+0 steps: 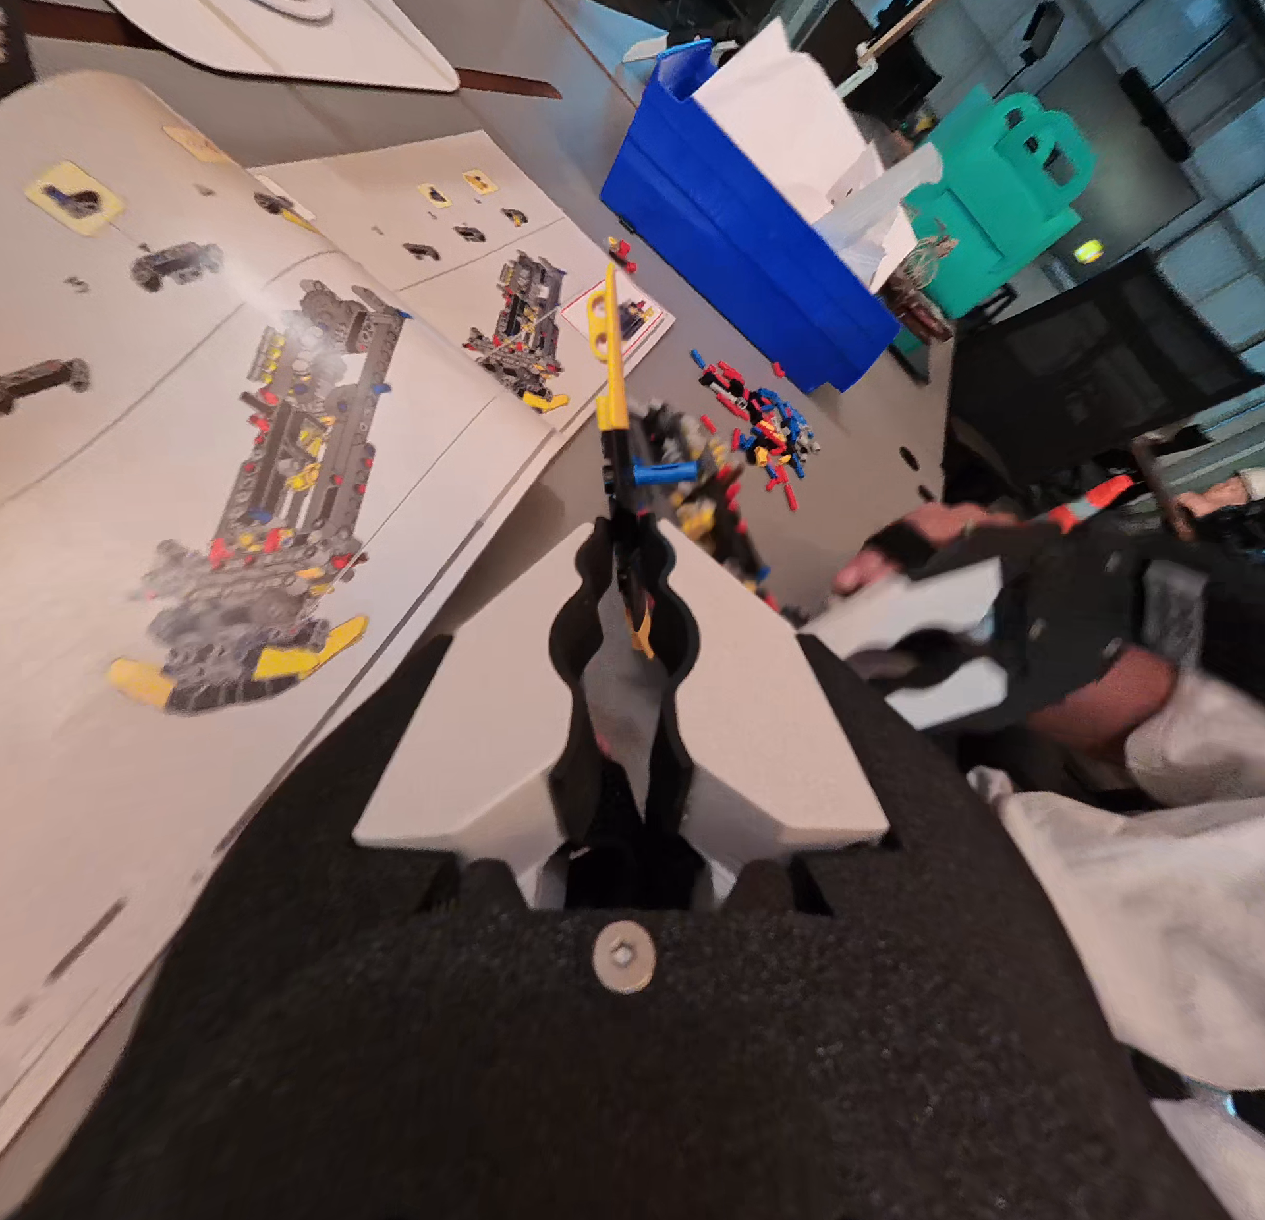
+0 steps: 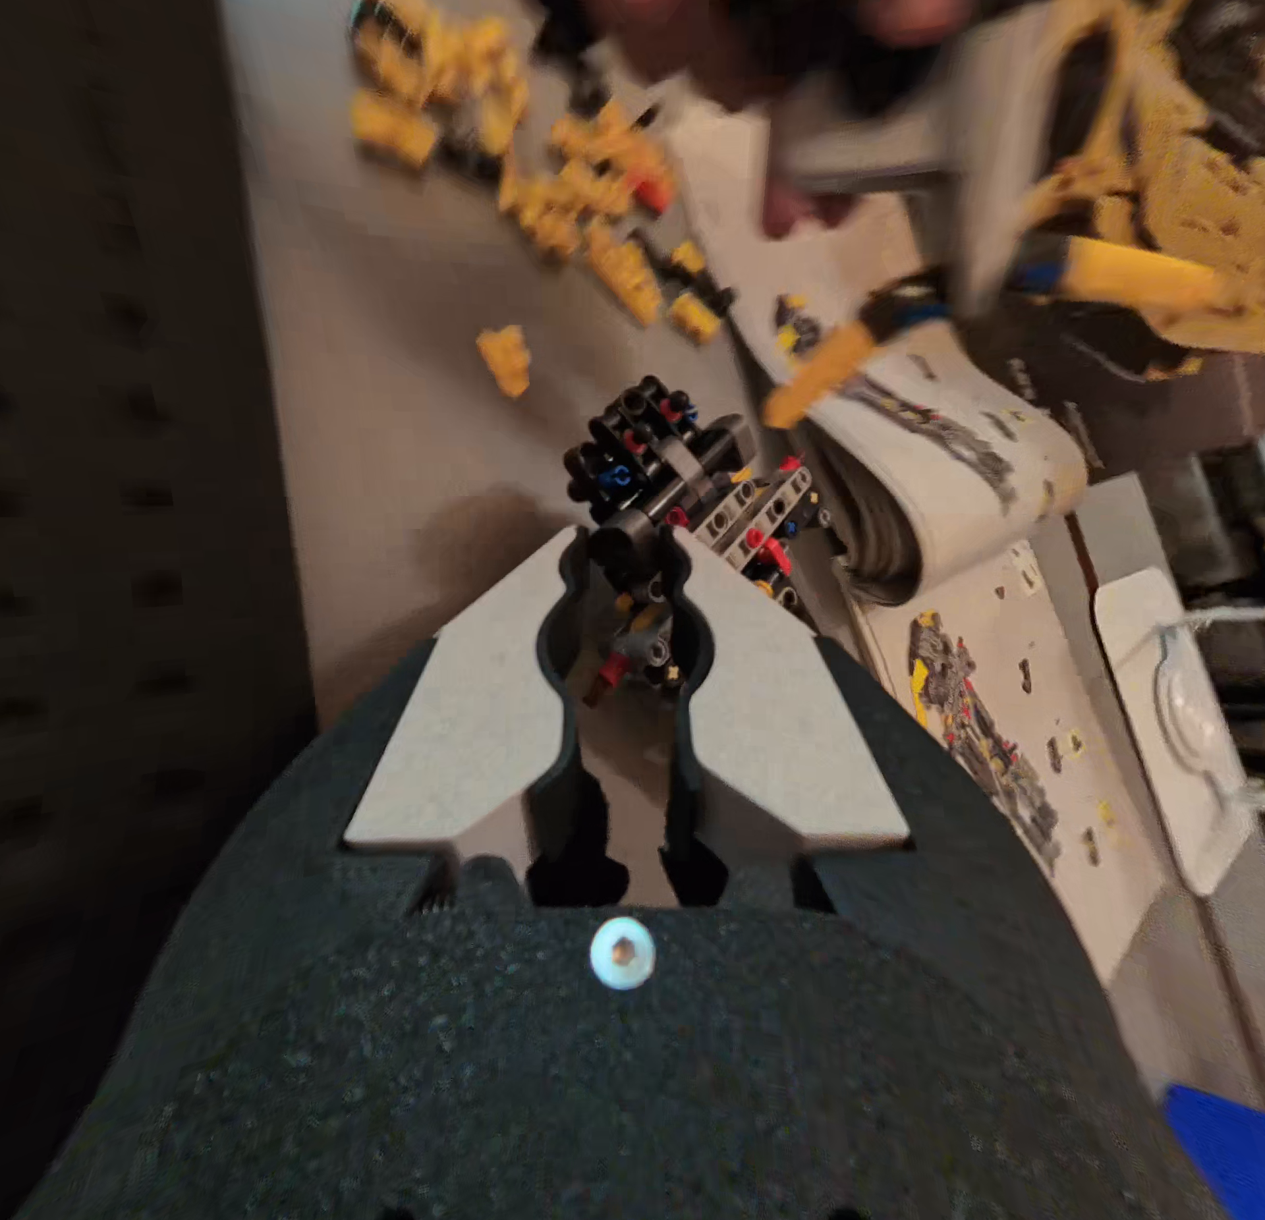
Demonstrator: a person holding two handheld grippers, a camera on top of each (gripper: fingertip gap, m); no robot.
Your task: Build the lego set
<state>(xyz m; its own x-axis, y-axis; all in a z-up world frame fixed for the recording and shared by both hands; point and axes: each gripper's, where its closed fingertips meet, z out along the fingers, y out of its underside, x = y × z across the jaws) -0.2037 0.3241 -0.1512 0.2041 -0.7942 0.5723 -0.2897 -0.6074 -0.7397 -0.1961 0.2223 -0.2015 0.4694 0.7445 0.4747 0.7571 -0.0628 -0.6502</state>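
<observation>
the grey table carries everything, and the open instruction booklet covers most of its left side in the left wrist view, its pages printed with pictures of a dark chassis with yellow ends. a blue bin with white paper in it stands beyond the booklet, and a green plastic case sits behind that. near the bin lies a loose pile of red, blue and black pins, and in the right wrist view a scatter of yellow pieces lies farther off (badly blurred).

the right gripper is clamped on the dark chassis assembly, a black and grey block with red and blue pins, which points away from the camera past the fingertips and sits close to the rolled edge of the booklet; whether it touches the table i cannot tell.

the left gripper is clenched on a slim black and yellow beam piece. its long axis runs straight out along the fingers, yellow end farthest away, held above the table, with a blue pin sticking out sideways to the right just past the fingertips.
</observation>
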